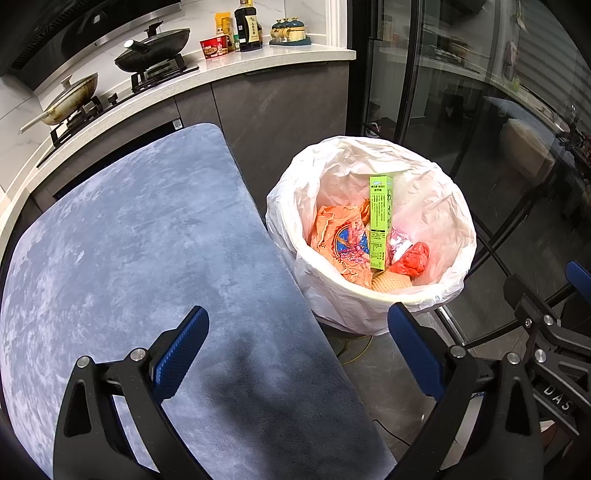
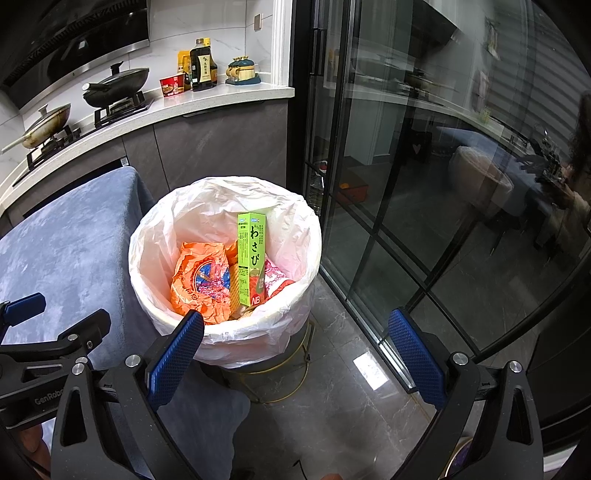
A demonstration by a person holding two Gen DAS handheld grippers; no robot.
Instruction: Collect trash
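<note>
A white bin lined with a thin white bag stands beside the blue-grey cloth-covered table. Inside it a green wasabi box stands on end against crumpled orange wrappers, a red wad and a waffle cone. My left gripper is open and holds nothing, straddling the table's right edge in front of the bin. My right gripper is open too, nothing between its fingers, hovering just before the bin's near rim.
A kitchen counter at the back carries pans on a stove, a sauce bottle and a red noodle cup. Black-framed glass doors close off the right side. The bin rests on a gold wire stand over grey floor tiles.
</note>
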